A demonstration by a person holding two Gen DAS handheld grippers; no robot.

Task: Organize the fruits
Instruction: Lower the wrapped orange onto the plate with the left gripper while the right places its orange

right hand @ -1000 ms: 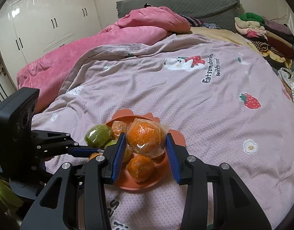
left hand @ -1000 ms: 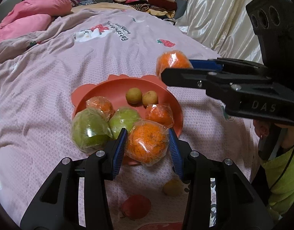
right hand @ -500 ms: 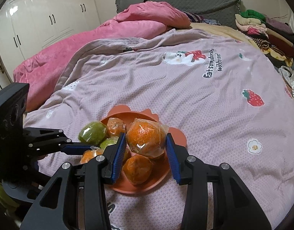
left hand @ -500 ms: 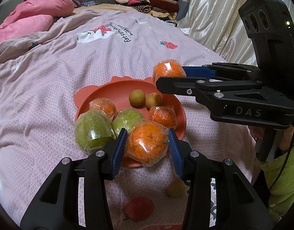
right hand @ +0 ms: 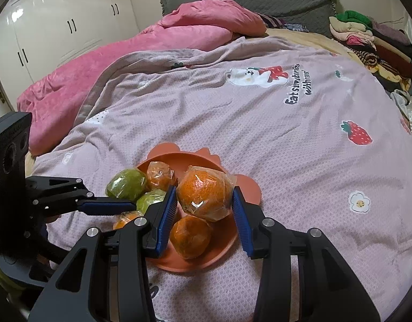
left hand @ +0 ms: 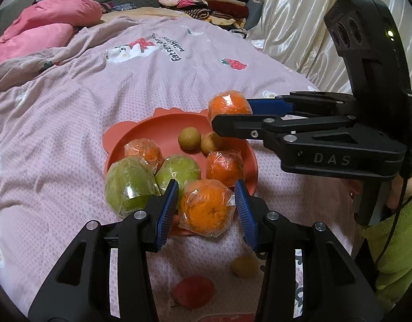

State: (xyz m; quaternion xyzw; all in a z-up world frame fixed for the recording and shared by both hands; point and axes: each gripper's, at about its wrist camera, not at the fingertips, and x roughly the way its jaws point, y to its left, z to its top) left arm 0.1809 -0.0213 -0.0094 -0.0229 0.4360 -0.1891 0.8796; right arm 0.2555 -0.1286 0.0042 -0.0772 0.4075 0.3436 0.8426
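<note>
Taking the orange plate [left hand: 163,128] on the lilac bedspread [left hand: 71,112] as the landmark and reading the left wrist view from left to right: two wrapped green fruits [left hand: 129,185] are sitting at the plate's near-left rim, with a small wrapped orange [left hand: 144,151] just behind them. The left gripper [left hand: 206,206] is hanging over the plate's near edge with its blue pads pressing on either side of a large wrapped orange [left hand: 206,206] — jaws closed on it, the plastic film crinkling at both contacts. Two small brown fruits [left hand: 189,138] are lying near the plate's middle, and another wrapped orange [left hand: 224,165] is resting toward its right rim. Off the plate, nearer the camera, a small yellowish fruit [left hand: 244,267] and a red fruit [left hand: 193,292] are lying loose on the bedspread. Further right, the right gripper [right hand: 204,197] is reaching in over the plate's far-right edge, its jaws clamped on a second wrapped orange [right hand: 204,196] — this one is being held above the fruit already on the plate.

Both oranges look to be on their way down. To do this well, each should be lowered until it is bearing on bare plate, not on a neighbour, before the jaws are eased apart; the film is slippery and round fruit rolls on soft bedding. The open patch at the plate's far side seems the safest landing, and the two grippers should be releasing one at a time so they are not crowding each other
</note>
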